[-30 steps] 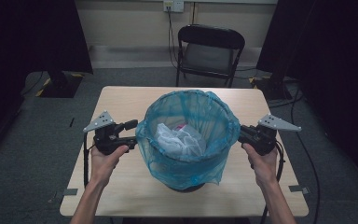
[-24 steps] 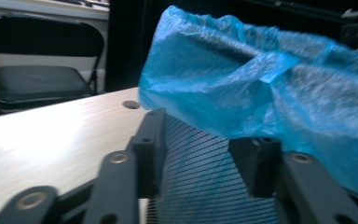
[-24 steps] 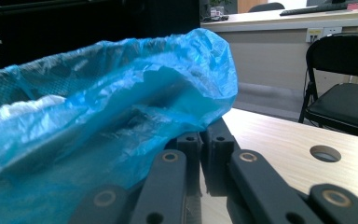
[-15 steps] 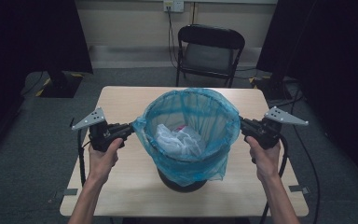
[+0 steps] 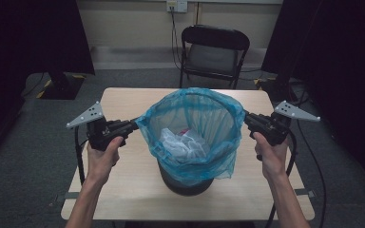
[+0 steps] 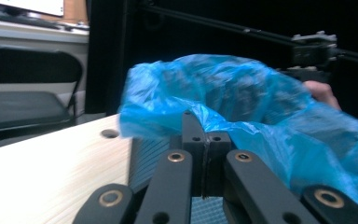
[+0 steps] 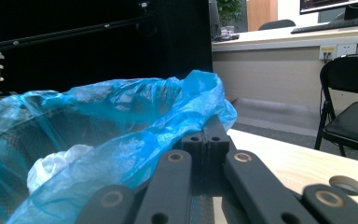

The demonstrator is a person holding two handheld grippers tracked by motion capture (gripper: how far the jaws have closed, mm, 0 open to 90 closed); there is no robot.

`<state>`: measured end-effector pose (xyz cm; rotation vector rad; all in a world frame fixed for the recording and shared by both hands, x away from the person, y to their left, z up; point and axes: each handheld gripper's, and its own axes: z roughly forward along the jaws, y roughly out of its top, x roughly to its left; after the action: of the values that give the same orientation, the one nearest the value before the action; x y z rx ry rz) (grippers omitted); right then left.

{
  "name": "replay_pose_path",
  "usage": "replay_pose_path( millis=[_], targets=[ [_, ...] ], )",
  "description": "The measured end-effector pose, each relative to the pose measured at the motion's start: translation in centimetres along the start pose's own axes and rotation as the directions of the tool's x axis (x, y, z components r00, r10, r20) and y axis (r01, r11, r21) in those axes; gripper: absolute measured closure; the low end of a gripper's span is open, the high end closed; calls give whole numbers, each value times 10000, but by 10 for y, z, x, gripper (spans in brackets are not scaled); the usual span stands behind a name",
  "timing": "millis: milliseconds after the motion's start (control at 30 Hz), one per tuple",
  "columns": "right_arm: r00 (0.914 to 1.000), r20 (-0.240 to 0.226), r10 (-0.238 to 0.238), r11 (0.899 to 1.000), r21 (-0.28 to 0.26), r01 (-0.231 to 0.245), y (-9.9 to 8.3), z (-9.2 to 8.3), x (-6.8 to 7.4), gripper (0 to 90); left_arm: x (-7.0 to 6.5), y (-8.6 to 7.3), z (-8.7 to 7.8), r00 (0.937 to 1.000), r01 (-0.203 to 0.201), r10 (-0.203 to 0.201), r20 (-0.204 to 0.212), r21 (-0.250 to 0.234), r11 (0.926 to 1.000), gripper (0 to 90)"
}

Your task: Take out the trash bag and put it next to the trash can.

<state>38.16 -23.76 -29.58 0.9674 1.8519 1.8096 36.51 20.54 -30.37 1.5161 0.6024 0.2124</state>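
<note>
both grippers, left [image 5: 134,124] and right [image 5: 246,117], now clamped on blue bag [image 5: 190,102] rim | bag lifted higher off bin [image 5: 186,183] | looks mid pull-out

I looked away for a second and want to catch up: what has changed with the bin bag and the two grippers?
Both grippers closed on the blue bag's rim: the left gripper went from open to pinching its left edge, the right gripper clamps the right edge. Both have lifted, stretching the bag's mouth wider and drawing it up off the black bin. Bin, white rubbish and table stayed put.
</note>
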Motion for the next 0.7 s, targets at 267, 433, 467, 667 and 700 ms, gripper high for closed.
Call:
replay_pose_path(
  millis=[267, 433, 467, 667, 700],
  targets=[
    [9995, -325, 56, 9998, -183, -62, 11, 9, 8, 900, -12, 16, 16, 9992, -262, 259, 312, 100, 9996, 900],
    [9989, -453, 103, 9991, -416, -122, 22, 8, 15, 900, -23, 30, 23, 9975, -440, 437, 550, 37, 9990, 900],
    [9987, -499, 86, 9991, -410, -107, 25, 8, 16, 900, -25, 33, 26, 9972, -460, 452, 594, 111, 9989, 900],
    [9953, -938, -232, 9997, -40, 229, 33, 19, 33, 900, -33, 41, 48, 9937, -766, 732, 853, 374, 9964, 900],
    [9949, -961, -311, 9995, 38, 316, 33, 20, 35, 900, -36, 42, 50, 9917, -902, 866, 953, 341, 9953, 900]
  ],
)
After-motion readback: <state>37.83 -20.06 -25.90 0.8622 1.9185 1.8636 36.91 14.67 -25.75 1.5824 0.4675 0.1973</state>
